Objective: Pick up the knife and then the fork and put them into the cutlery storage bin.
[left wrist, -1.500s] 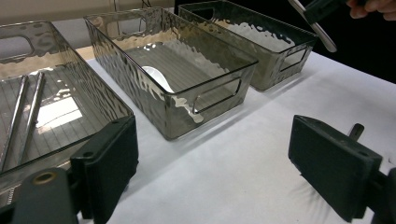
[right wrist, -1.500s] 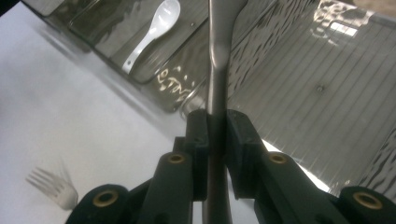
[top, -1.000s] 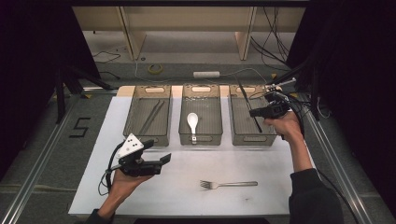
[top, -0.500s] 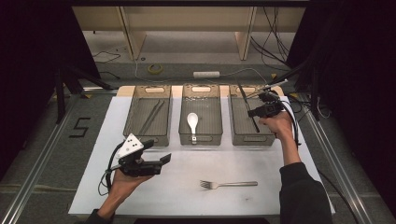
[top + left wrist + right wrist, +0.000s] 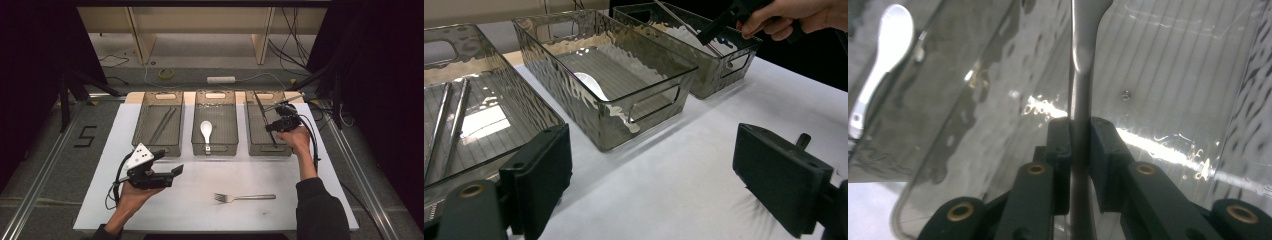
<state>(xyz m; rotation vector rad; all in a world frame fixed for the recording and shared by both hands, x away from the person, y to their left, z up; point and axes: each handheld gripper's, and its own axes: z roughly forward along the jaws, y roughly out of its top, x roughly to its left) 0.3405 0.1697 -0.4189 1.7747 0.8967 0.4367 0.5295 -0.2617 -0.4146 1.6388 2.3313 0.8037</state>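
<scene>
My right arm stretches forward, right gripper [image 5: 276, 125] tipped down into the right-hand bin [image 5: 255, 145], jaws clamped on a metal utensil handle [image 5: 1081, 75]. My left gripper [image 5: 172, 172] hangs slack-jawed, well short of that bin.

1. Left gripper [image 5: 175, 171]: black body and blocky black pads, grey three-cornered plate [image 5: 139, 156] with dark dots at its 11 o'clock, black cable looping at 7 o'clock.
2. Right gripper [image 5: 1079, 135]: black jaw arms with brass-ringed pivots.
3. Dark sleeve [image 5: 320, 210] on the right arm.
</scene>
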